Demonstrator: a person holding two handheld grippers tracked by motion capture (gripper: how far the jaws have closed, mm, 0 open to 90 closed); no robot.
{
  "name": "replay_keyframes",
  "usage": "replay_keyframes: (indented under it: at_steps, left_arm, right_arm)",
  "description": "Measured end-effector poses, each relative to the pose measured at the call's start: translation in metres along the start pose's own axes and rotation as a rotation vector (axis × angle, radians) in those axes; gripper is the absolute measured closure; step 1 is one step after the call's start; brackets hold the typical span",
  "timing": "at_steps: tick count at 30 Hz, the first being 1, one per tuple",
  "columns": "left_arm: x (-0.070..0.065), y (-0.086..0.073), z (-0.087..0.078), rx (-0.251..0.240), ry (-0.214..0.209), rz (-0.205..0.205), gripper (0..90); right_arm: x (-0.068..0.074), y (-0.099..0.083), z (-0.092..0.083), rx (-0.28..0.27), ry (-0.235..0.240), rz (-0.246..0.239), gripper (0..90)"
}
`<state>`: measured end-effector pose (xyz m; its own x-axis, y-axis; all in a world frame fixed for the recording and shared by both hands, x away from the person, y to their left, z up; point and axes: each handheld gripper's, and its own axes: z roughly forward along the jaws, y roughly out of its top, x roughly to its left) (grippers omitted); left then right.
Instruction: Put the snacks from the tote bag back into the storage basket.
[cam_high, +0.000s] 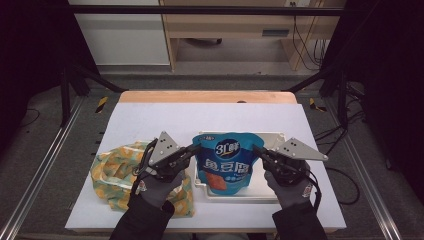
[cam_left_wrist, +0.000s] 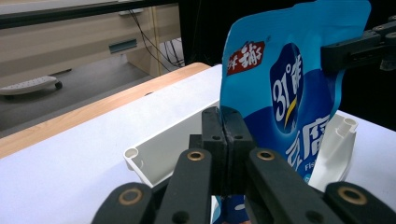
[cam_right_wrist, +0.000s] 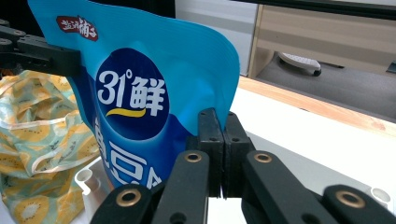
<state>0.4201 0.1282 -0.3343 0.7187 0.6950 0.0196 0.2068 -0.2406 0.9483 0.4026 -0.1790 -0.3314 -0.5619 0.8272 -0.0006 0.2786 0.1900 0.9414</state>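
A white table (cam_high: 150, 117) carries a yellow-green patterned cloth bag (cam_high: 112, 172) at the left and a white tray (cam_high: 272, 142) in the middle. Over the tray hangs a blue snack pouch (cam_high: 226, 162) (white and red print on its front), held upright between both grippers. The left gripper (cam_high: 196, 148) has its jaws clamped on the pouch's left edge; the right gripper (cam_high: 256, 149) has its jaws clamped on the right edge.
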Motion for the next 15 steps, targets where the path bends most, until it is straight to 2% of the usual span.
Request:
replay_keyframes:
  at_steps: [8, 15]
  left_arm:
    - [0.004, 0.001, -0.004, 0.002, -0.010, -0.003, 78.7]
    - [0.007, 0.003, -0.011, 0.027, 0.023, 0.037, 65.9]
  right_arm:
    - [0.002, -0.002, -0.001, -0.013, -0.006, 0.009, 80.0]
    - [0.003, -0.004, -0.001, -0.028, -0.022, 0.007, 70.3]
